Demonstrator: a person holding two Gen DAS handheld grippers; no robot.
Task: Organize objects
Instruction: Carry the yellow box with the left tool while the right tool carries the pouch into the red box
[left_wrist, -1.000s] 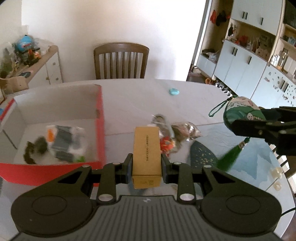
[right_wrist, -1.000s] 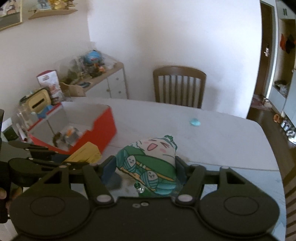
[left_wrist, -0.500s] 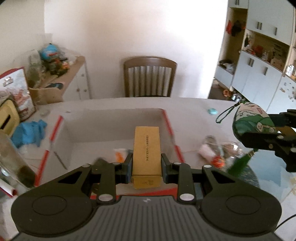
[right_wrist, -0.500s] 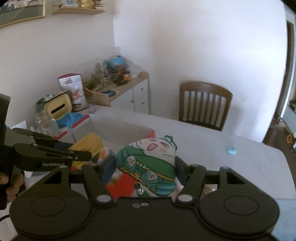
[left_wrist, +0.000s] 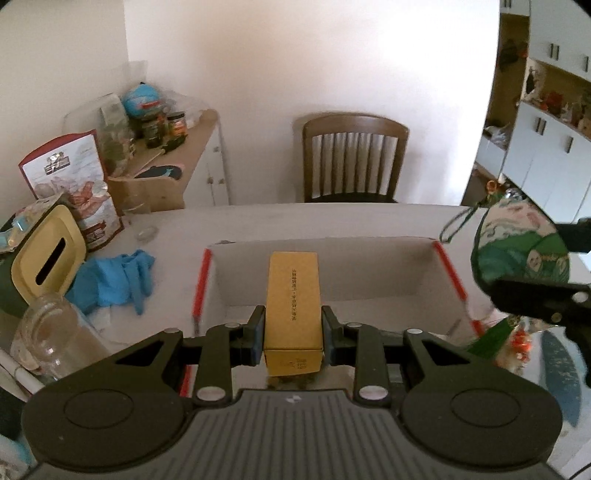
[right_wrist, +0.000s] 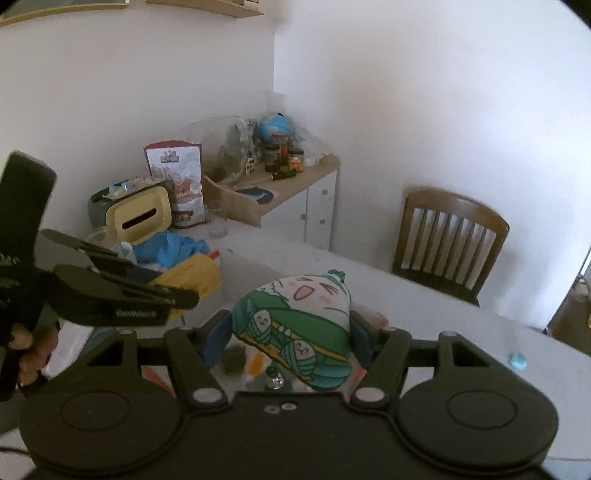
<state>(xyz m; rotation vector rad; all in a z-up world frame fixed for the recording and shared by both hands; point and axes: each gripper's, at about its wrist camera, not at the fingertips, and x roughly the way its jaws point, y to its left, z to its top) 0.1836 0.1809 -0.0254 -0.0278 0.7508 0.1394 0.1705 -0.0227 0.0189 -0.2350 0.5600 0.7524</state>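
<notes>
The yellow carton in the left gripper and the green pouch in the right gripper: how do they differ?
The yellow carton is a stiff, plain, straight-edged box with one line of print; the green pouch is soft, rounded and covered in cartoon faces. The carton sits in a narrow grip, the pouch fills wider jaws. The pouch trails a cord and green tassel; the carton has none. Both are clamped and held above the red-edged box.

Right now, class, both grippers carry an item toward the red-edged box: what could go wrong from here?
1. The yellow carton is clamped only near its base, so it might tip.
2. The right gripper and left gripper are close together and could collide above the box.
3. The pouch's tassel might snag.
</notes>
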